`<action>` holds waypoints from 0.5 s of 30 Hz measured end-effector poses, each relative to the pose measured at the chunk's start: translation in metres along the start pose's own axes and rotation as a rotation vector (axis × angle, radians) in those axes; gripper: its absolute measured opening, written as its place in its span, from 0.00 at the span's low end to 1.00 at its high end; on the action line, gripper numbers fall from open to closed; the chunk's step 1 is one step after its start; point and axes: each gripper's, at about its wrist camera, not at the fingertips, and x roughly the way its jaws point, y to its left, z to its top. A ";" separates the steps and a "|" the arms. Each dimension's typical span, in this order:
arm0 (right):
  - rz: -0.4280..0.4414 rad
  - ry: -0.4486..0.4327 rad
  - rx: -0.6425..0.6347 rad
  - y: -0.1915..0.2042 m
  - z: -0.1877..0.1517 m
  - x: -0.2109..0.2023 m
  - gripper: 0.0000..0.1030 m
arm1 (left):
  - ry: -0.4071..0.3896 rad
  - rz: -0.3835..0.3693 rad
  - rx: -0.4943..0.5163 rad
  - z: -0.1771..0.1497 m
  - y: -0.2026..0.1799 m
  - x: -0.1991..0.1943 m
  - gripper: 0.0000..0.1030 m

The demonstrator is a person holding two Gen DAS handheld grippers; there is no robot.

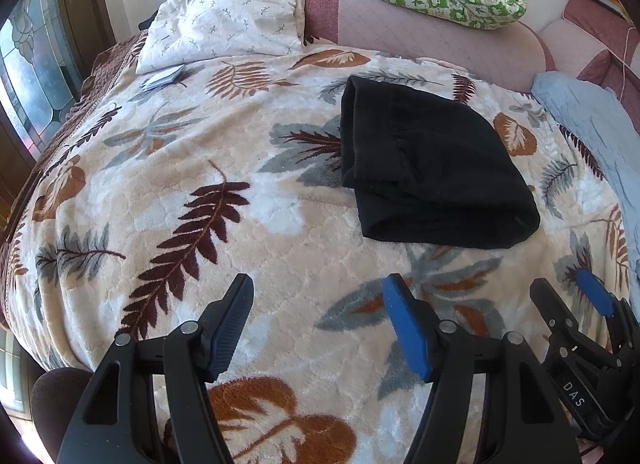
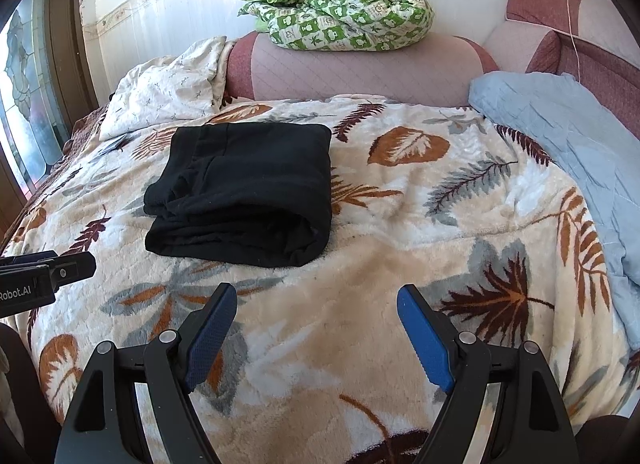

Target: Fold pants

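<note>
The black pants [image 1: 432,172] lie folded into a compact bundle on the leaf-patterned blanket [image 1: 200,168]; they also show in the right wrist view [image 2: 244,196]. My left gripper [image 1: 320,296] is open and empty, held above the blanket nearer than the pants and apart from them. My right gripper [image 2: 316,304] is open and empty, nearer than the pants and to their right. The right gripper also shows at the lower right of the left wrist view [image 1: 568,292]. The left gripper's side shows at the left edge of the right wrist view [image 2: 48,276].
A white floral pillow [image 1: 228,20] lies at the back left, with a small booklet [image 1: 164,78] in front of it. A green checked quilt [image 2: 336,4] sits on the pink headboard [image 2: 360,68]. A light blue cloth [image 2: 568,144] lies along the right side. A stained-glass window [image 1: 28,64] is at the left.
</note>
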 end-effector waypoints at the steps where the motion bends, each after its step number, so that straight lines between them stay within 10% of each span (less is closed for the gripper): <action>1: 0.000 0.001 0.000 0.000 0.000 0.000 0.84 | 0.001 -0.001 0.000 0.000 0.000 0.000 0.65; 15: 0.031 -0.045 0.042 -0.032 0.042 -0.002 0.85 | -0.003 -0.049 -0.073 0.036 0.025 0.005 0.65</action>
